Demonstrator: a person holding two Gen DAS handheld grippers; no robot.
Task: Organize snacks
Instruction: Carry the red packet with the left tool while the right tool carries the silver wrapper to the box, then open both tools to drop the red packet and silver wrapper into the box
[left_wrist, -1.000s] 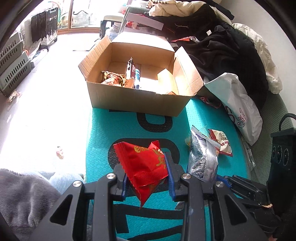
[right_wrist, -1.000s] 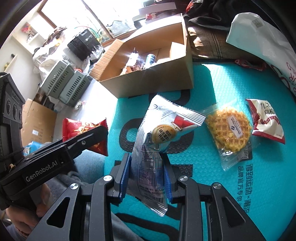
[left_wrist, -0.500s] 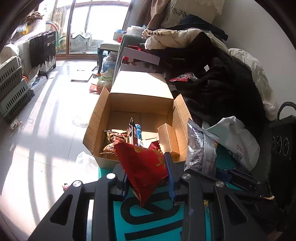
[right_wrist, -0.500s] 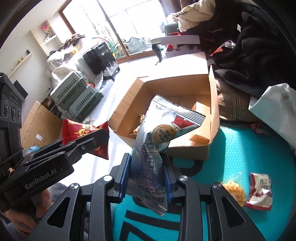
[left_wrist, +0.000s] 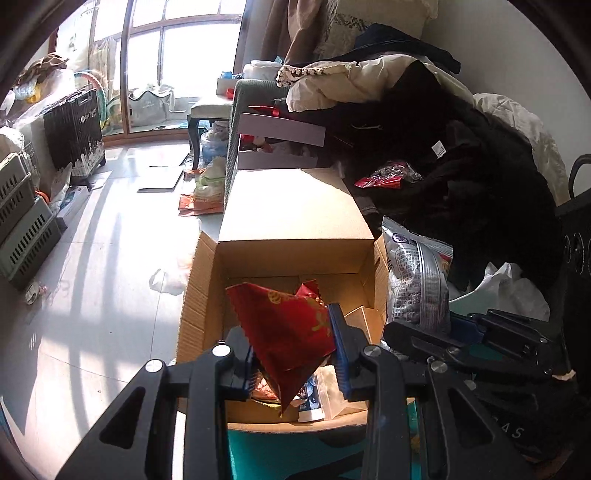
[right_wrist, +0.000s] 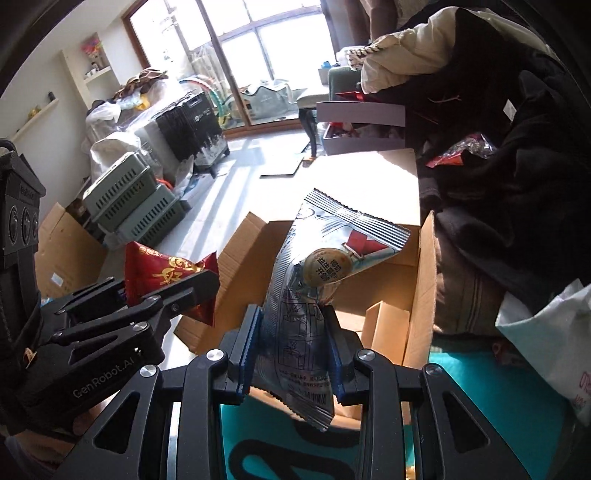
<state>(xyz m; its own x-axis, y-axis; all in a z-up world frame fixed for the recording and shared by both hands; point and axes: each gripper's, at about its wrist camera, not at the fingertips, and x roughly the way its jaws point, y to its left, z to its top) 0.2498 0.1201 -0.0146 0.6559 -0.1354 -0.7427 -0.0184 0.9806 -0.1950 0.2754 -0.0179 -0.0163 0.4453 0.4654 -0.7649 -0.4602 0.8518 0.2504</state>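
A: Which step was in hand?

B: The drop into the cardboard box (left_wrist: 295, 210). On the left, the left gripper (left_wrist: 295, 354) had its jaws pinching the red snack packet (left_wrist: 288, 328), which hung over the near part of the open box. To its right, the right gripper (right_wrist: 291, 347) was clamped on the silver snack packet (right_wrist: 314, 295), held upright above the box's near wall.

A: And the next move?

B: I judged it called for carrying both packets a little farther over the opening, then spreading the jaws so they fell among the snacks already lying in the bottom.

A: Any edges to mind?

B: The left side flap (right_wrist: 243, 236) stood up between the two grippers in the right wrist view, and the small inner flap (right_wrist: 388, 325) jutted into the box at the right. The tall right flap (right_wrist: 424, 288) leaned near the dark clothes (left_wrist: 461, 166). The far flap lay folded back, so the middle looked open. Left of the box the floor (left_wrist: 92, 277) was bare, leaving room to pull away
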